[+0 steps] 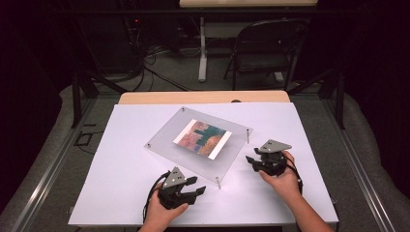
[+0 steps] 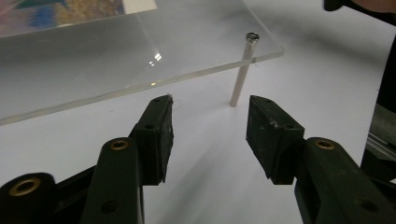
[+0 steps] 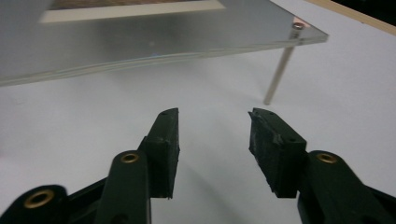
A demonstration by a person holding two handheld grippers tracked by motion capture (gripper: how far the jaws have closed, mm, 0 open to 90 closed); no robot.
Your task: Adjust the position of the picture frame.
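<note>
The left gripper (image 1: 193, 189) rests low on the white surface (image 1: 121, 159), jaws wide apart and holding nothing, aimed at the near corner of the clear plate (image 1: 193, 159). That plate stands raised on thin metal posts (image 2: 243, 70) in the middle of the surface, a colourful picture (image 1: 202, 137) on it. The right gripper (image 1: 255, 162) sits just beside the plate's right edge, jaws also apart and empty, another post (image 3: 279, 72) ahead of it. Bare surface lies under the plate and around both grippers.
</note>
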